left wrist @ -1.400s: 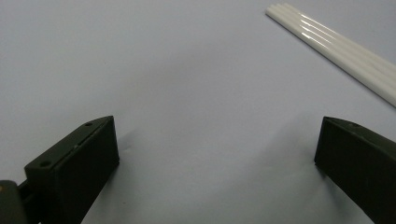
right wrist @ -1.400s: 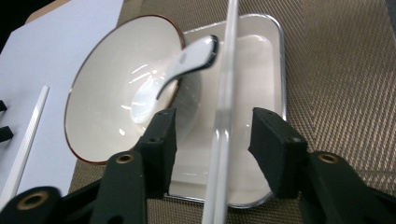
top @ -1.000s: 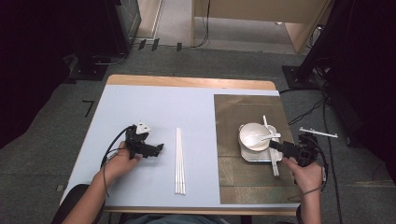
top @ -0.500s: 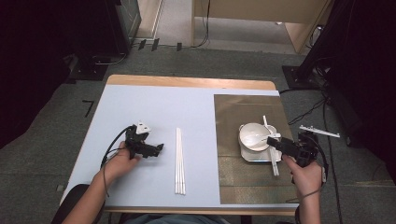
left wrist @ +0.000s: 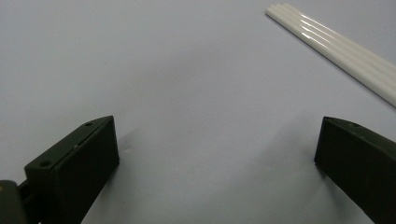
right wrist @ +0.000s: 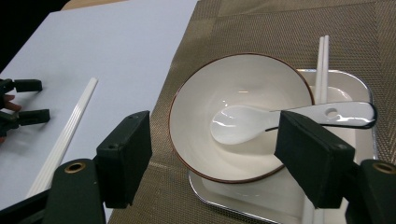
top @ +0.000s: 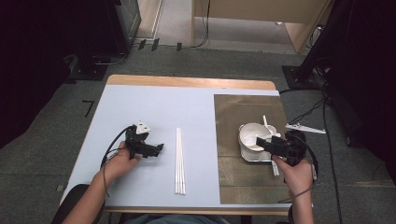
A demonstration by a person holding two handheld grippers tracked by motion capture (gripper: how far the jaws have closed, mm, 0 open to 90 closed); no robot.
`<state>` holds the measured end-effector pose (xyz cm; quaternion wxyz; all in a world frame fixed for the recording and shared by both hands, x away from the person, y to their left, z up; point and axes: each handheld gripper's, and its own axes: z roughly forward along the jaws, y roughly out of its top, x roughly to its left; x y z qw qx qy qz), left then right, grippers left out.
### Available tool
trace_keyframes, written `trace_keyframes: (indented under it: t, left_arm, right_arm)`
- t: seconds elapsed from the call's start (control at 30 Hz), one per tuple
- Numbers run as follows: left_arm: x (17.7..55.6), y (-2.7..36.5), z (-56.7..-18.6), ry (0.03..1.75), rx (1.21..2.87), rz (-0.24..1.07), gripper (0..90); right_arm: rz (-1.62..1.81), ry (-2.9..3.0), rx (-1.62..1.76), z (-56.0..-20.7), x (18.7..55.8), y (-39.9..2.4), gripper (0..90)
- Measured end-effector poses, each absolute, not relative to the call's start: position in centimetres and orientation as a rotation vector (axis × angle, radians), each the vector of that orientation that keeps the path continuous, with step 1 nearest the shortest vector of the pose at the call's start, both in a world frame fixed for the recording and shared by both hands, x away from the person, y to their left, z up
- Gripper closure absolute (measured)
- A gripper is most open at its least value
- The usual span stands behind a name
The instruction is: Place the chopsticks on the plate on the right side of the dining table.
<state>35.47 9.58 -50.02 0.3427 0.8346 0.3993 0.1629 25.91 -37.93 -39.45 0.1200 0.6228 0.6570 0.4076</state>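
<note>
Spoon (right wrist: 261, 122) lies in the bowl (right wrist: 219, 100), handle out over the rim onto the tray (right wrist: 359, 88), easy to pinch. Right gripper (top: 264, 144) hovers over the bowl, jaws apart, empty. Left gripper (top: 158, 148) rests near the white chopsticks (top: 180, 161), jaws apart, empty.

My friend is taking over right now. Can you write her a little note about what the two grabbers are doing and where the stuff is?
Left gripper: open, empty, on the blue table, beside the loose chopsticks.
Right gripper: open, empty, over the bowl.
Bowl sits on a square plate on the brown mat; spoon lies in the bowl, one chopstick pair rests on the plate.
Left: probably the loose chopsticks.
</note>
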Motion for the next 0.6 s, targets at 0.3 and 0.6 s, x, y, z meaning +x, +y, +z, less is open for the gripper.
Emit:
trace_keyframes:
  t: [0.3,0.6]
  left_arm:
    - [35.5,9.6,-50.0,1.038,2.171,0.423,0.0]
    - [35.5,9.6,-50.0,1.038,2.17,0.424,0.0]
  right_arm:
    - [1.153,1.988,1.754,-39.7,26.4,-35.6,26.3]
    - [1.12,2.03,1.693,-40.1,26.6,-33.6,26.2]
